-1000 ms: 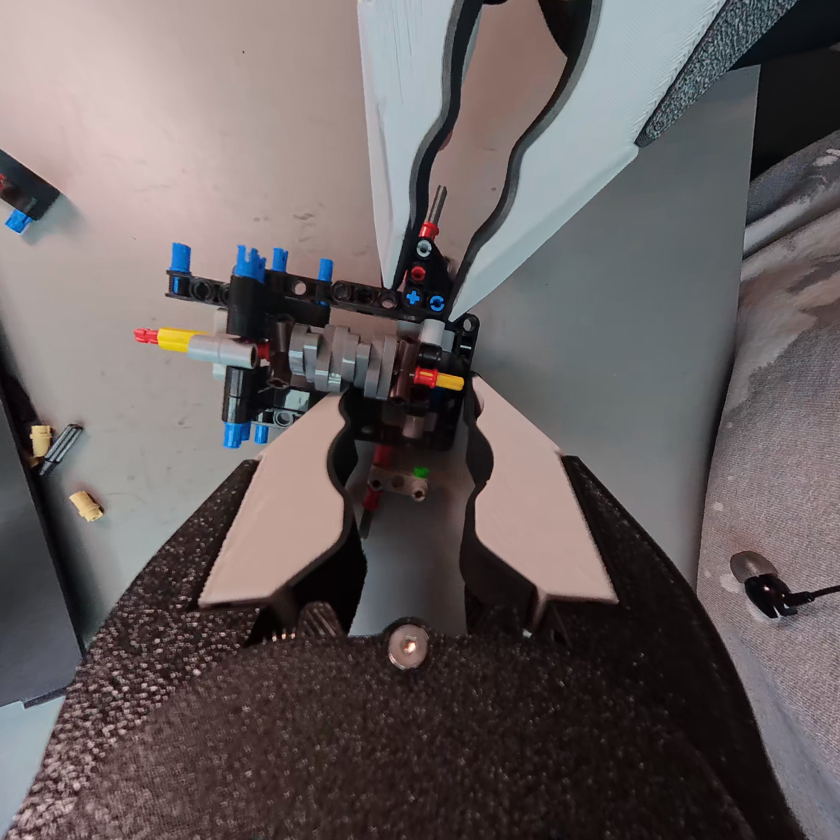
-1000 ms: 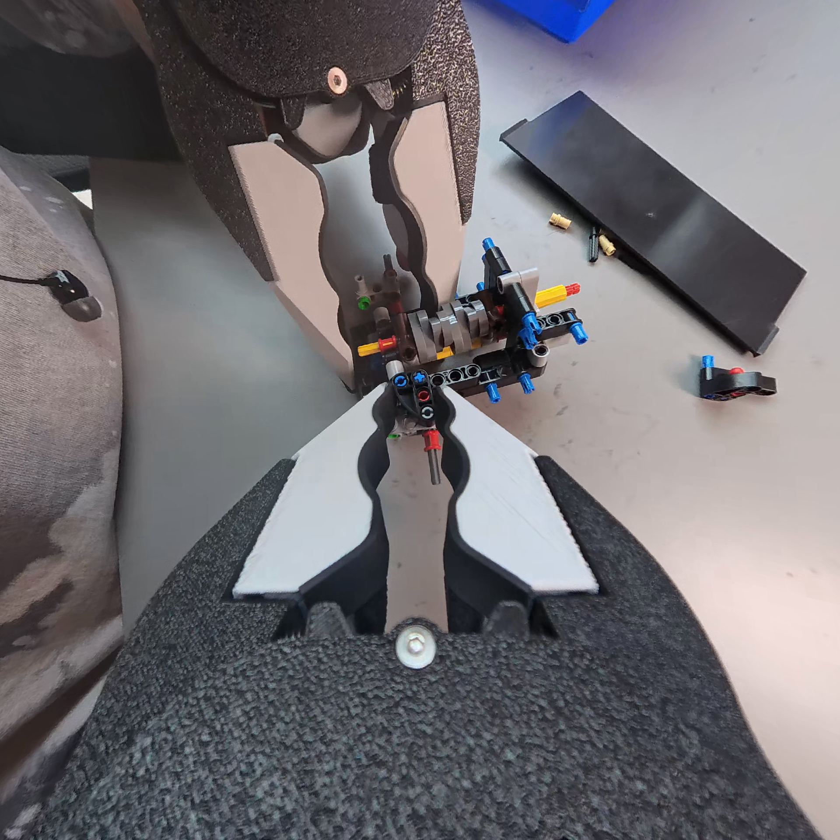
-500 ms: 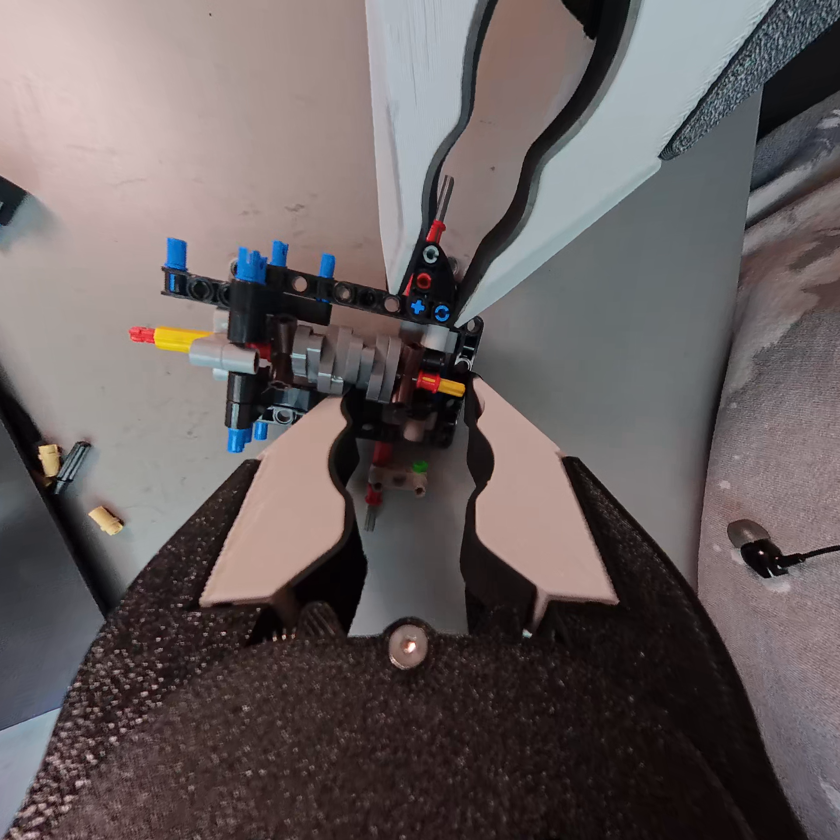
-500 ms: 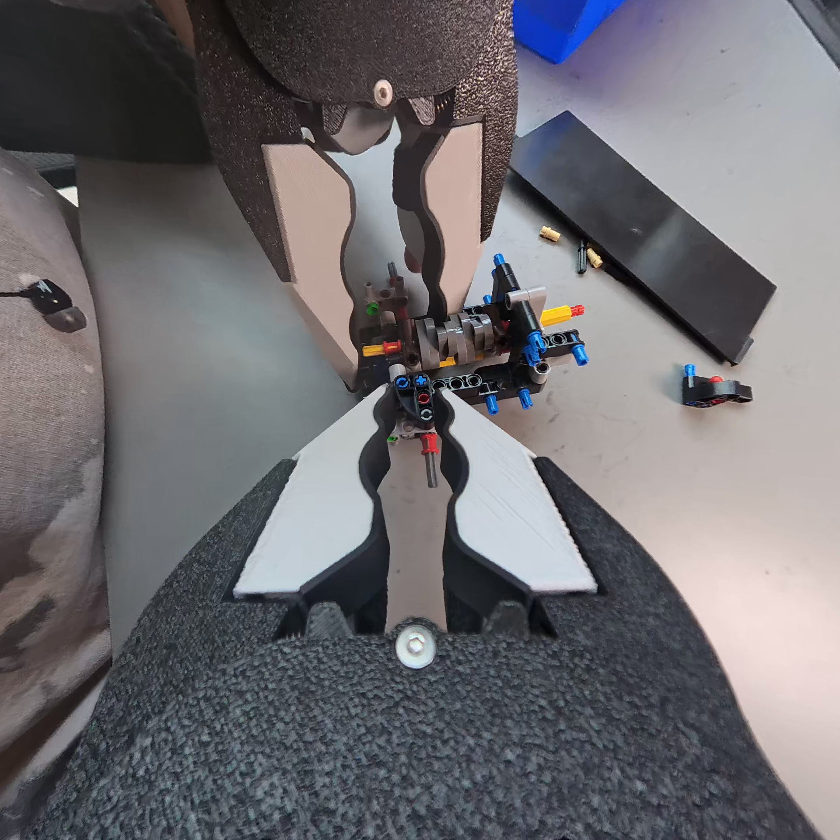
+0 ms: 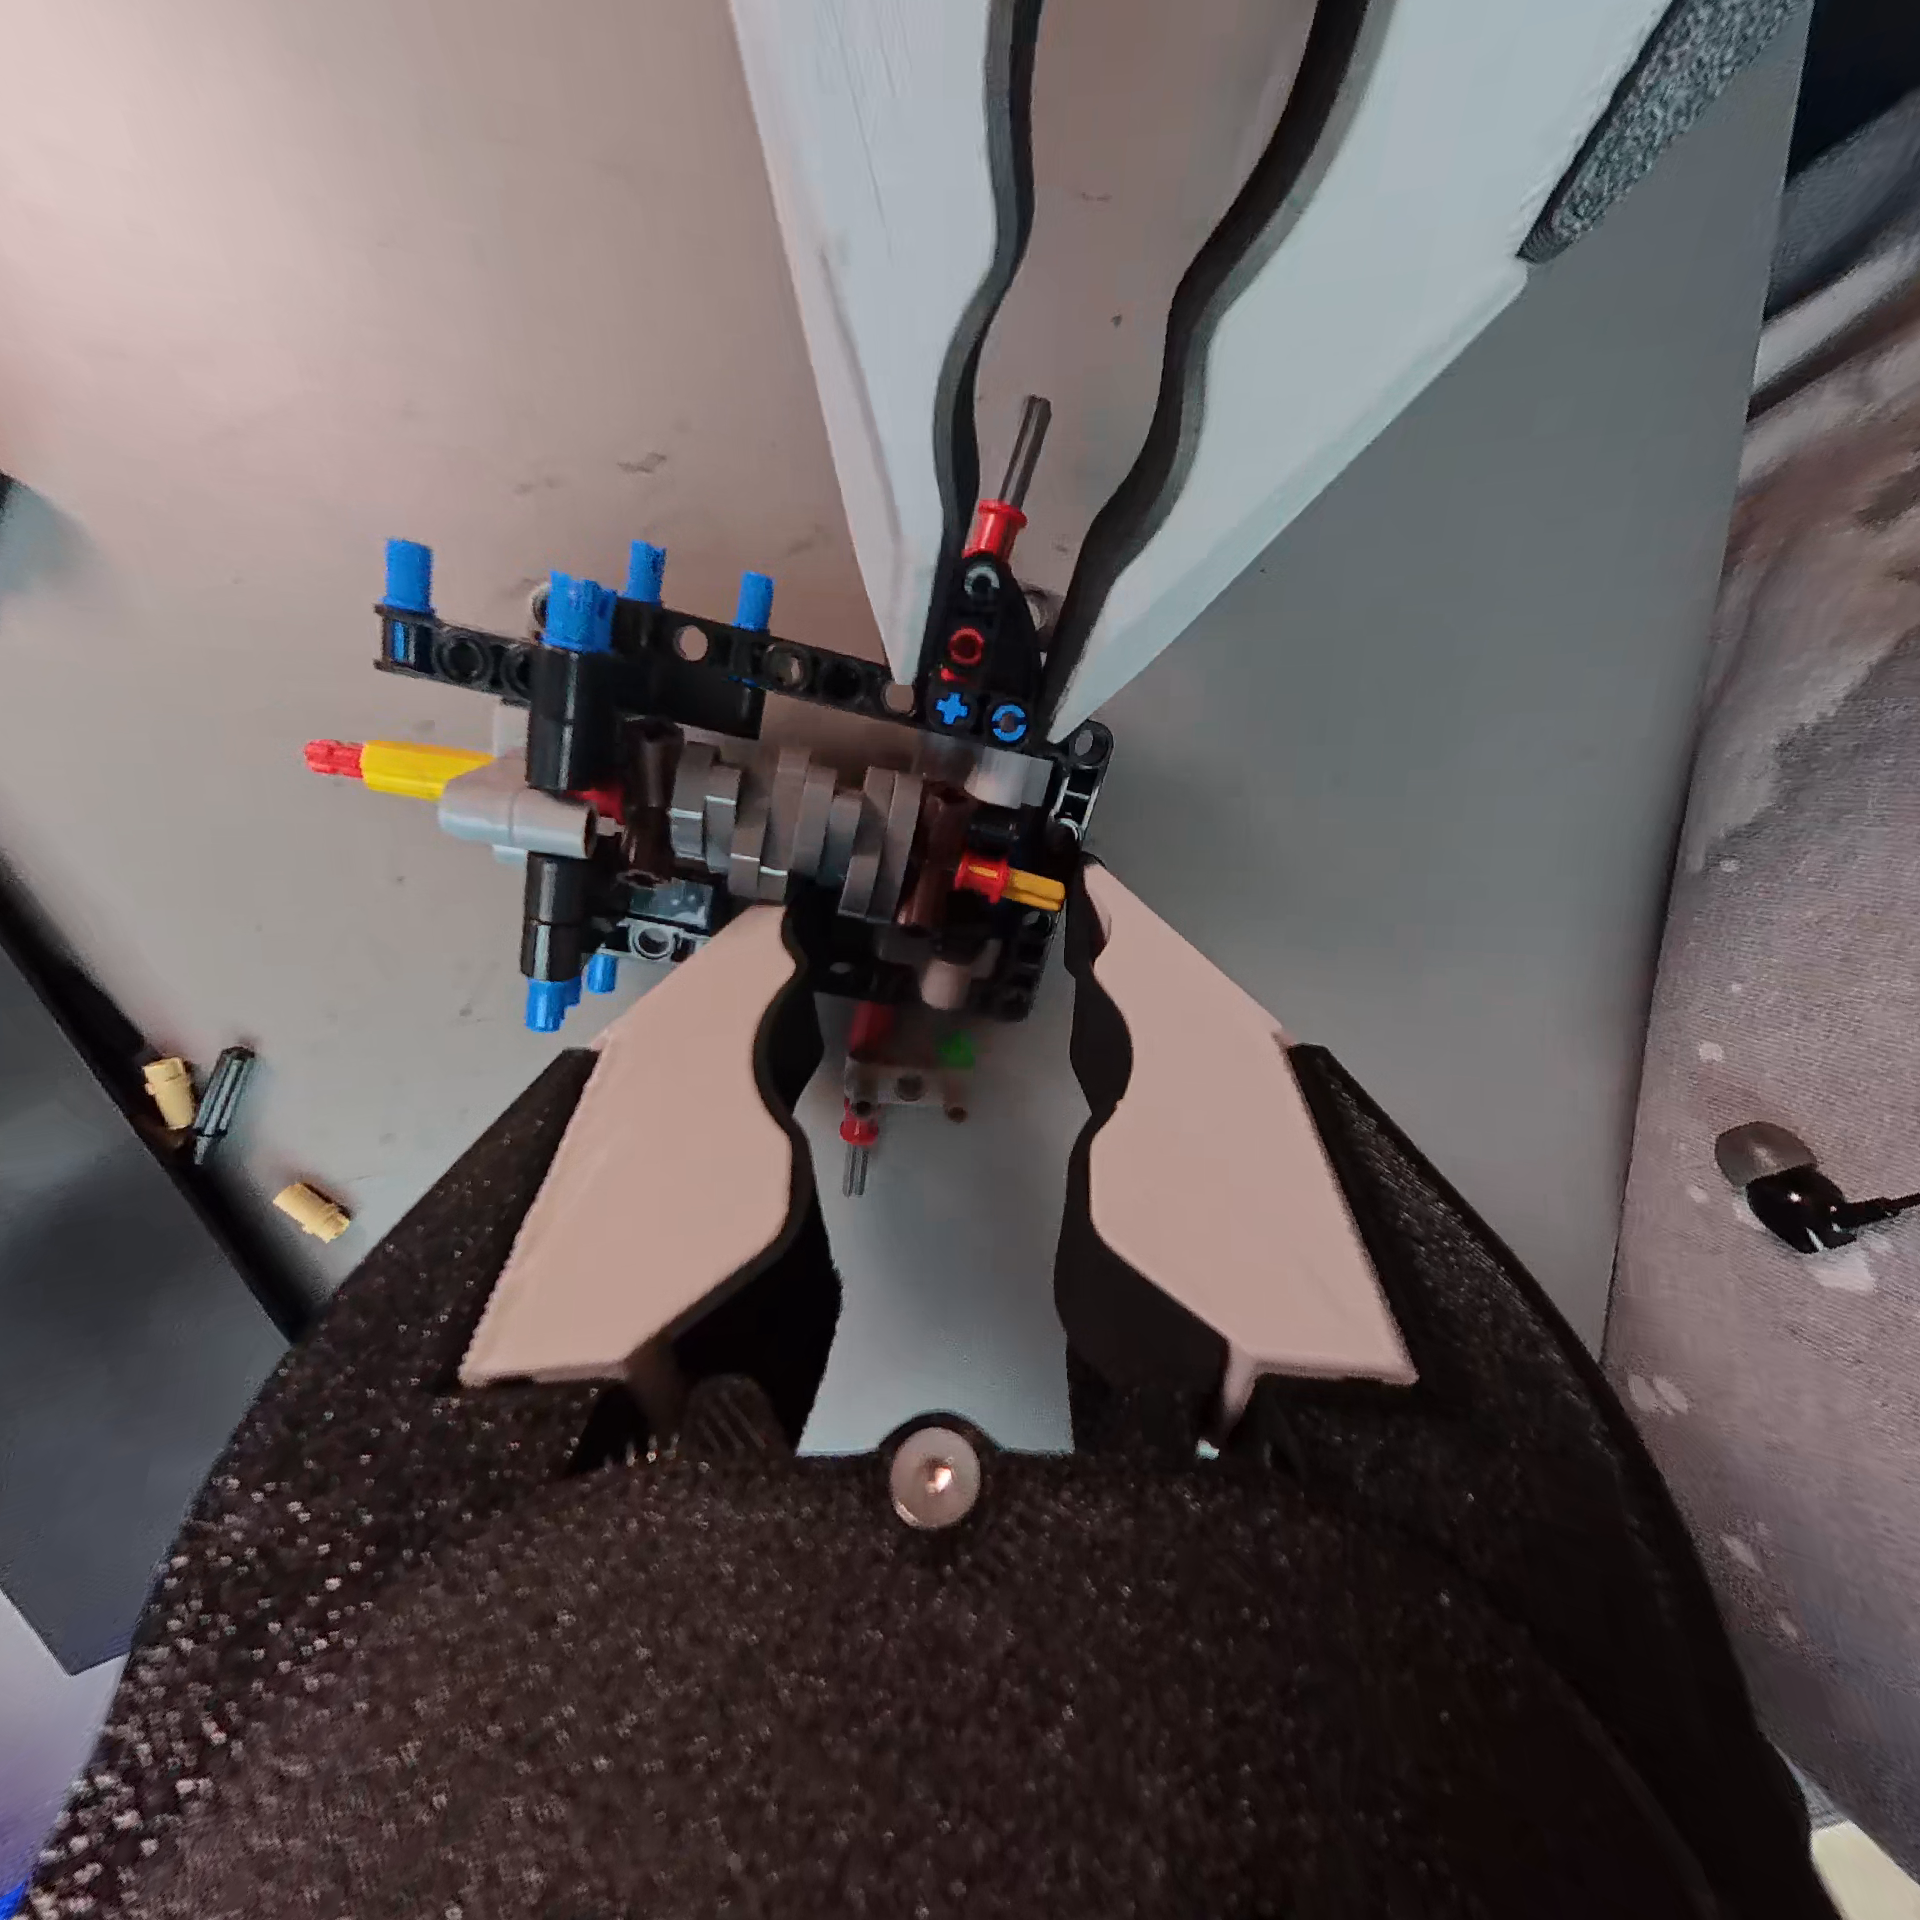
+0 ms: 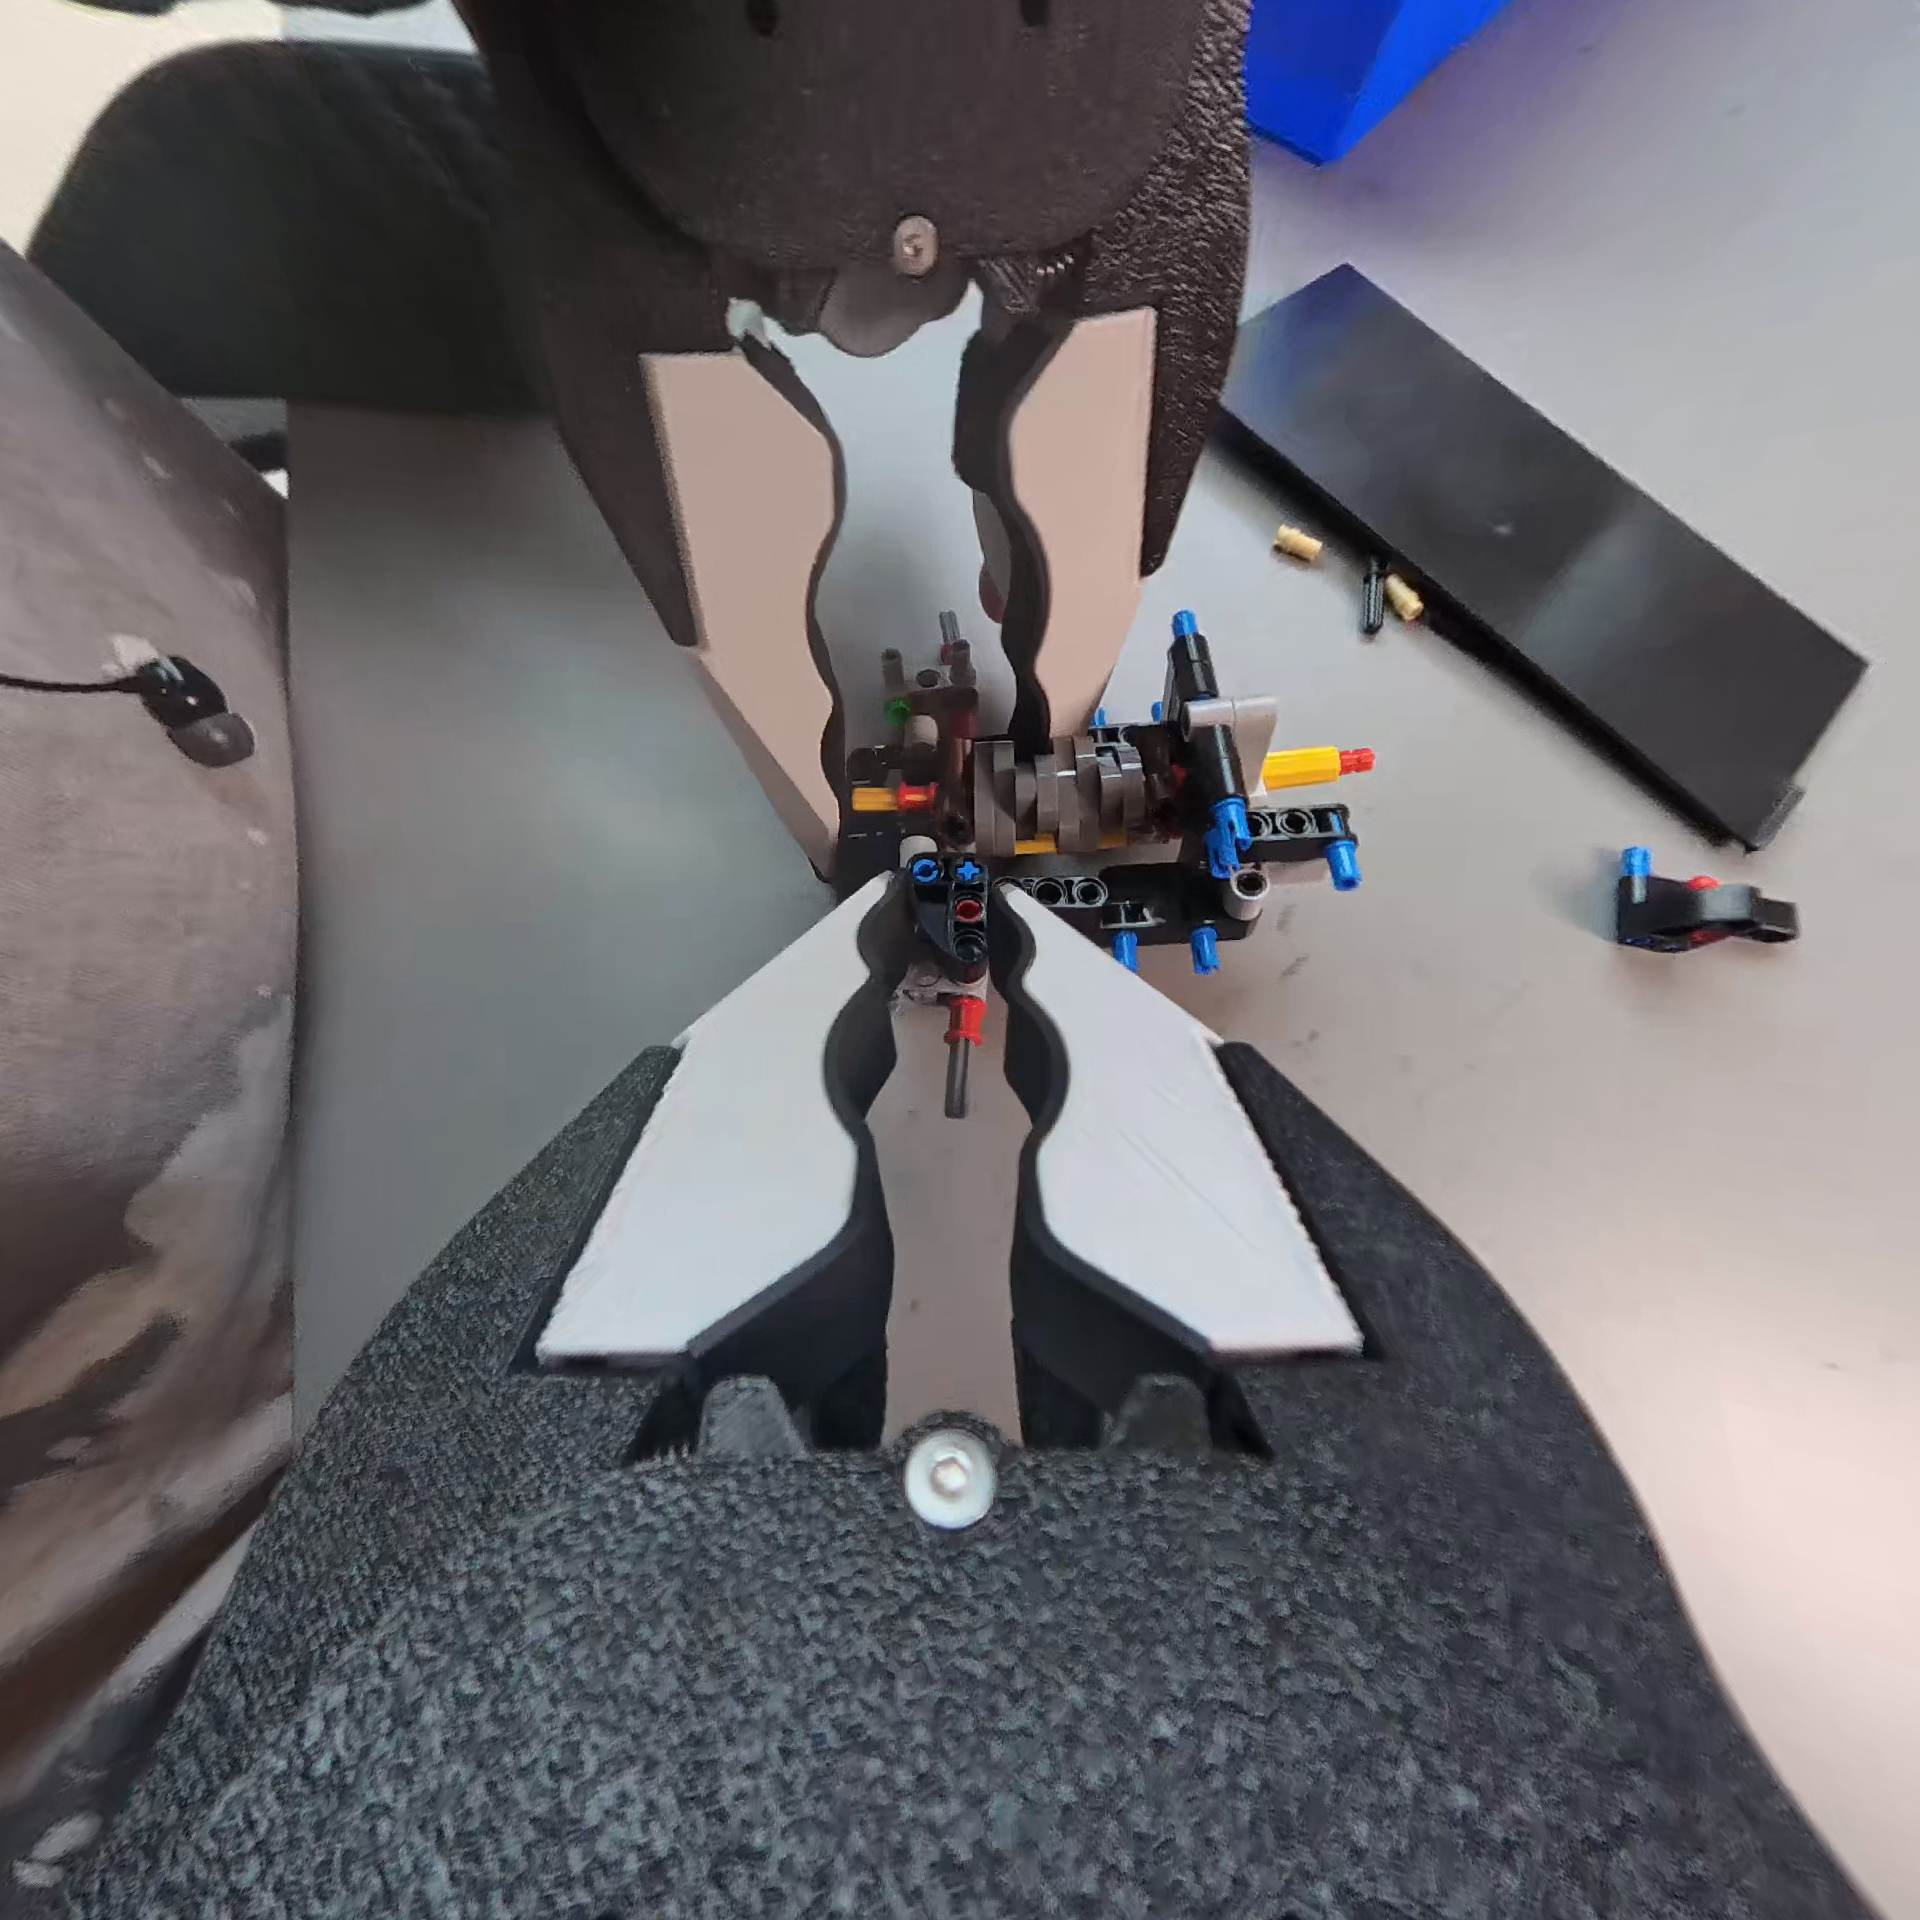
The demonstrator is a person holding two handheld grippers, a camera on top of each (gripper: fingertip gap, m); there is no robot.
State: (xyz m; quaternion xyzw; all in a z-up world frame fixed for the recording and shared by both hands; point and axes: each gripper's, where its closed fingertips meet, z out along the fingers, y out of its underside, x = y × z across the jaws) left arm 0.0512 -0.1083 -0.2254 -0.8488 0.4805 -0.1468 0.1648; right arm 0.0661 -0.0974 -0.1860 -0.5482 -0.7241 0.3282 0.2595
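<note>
A brick assembly [image 5: 790, 810] of black beams, blue pins, grey gears and a yellow axle is held between both grippers above the table; it also shows in the right wrist view [image 6: 1081, 800]. My left gripper [image 5: 925, 914], with tan fingers, is shut on the black frame at the assembly's right end. My right gripper [image 6: 943, 891], with white fingers, is shut on a small black triangular piece [image 6: 961, 920] with a red pin and a grey axle, pressed against the assembly's long beam. In the left wrist view this piece [image 5: 977, 644] sits between the white fingers [image 5: 883, 520].
A black flat panel [image 6: 1538, 551] lies on the table [image 6: 1558, 1143] at the right, with tan and black pins [image 6: 1299, 542] beside it. A small black part with a blue pin [image 6: 1704, 904] lies near. A blue bin [image 6: 1351, 73] stands behind. A person's grey clothing with a clip-on device [image 5: 1787, 1195] borders the table. Left tips to right tips: about 5 centimeters.
Both grippers keep their hold. The left gripper now looms larger and steeper in the right wrist view, and the table parts have slid across both views as the held assembly shifted.
</note>
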